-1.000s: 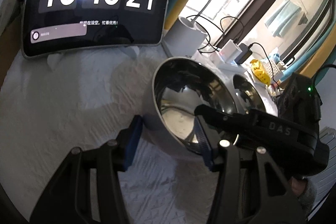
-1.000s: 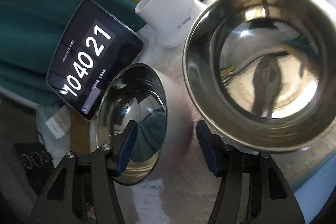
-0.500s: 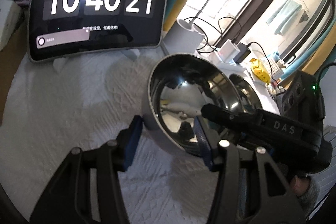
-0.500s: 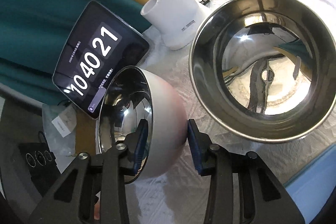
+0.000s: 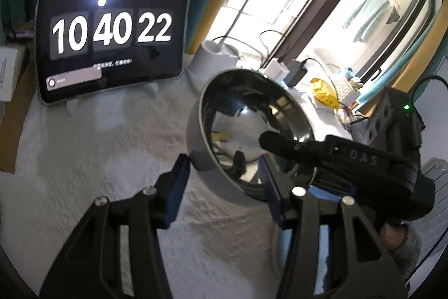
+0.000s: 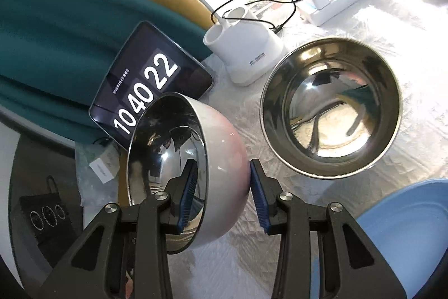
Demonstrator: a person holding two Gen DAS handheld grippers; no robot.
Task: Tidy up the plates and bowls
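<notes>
Left wrist view
Left tongs: blue pads apart, nothing pressed between them; left pad over bare cloth, right pad in front of the small bowl's lower rim.
Small bowl: shiny steel inside, pale outside, tipped steeply on its side, mouth facing the camera, above the white cloth.
Right tongs: black body reaching in from the right; one finger inside the small bowl.
Clock screen: propped upright at the back of the surface, reading 10 40 22.

Right wrist view
Right tongs: just been closing, now clamped on the small bowl; left pad inside against the steel, right pad on the pale outer wall.
Big bowl: steel, upright on the white cloth, just right of the small bowl, apart from it.
Blue plate: at the lower right edge, partly out of frame.
White lamp base: behind both bowls, cable attached.
</notes>
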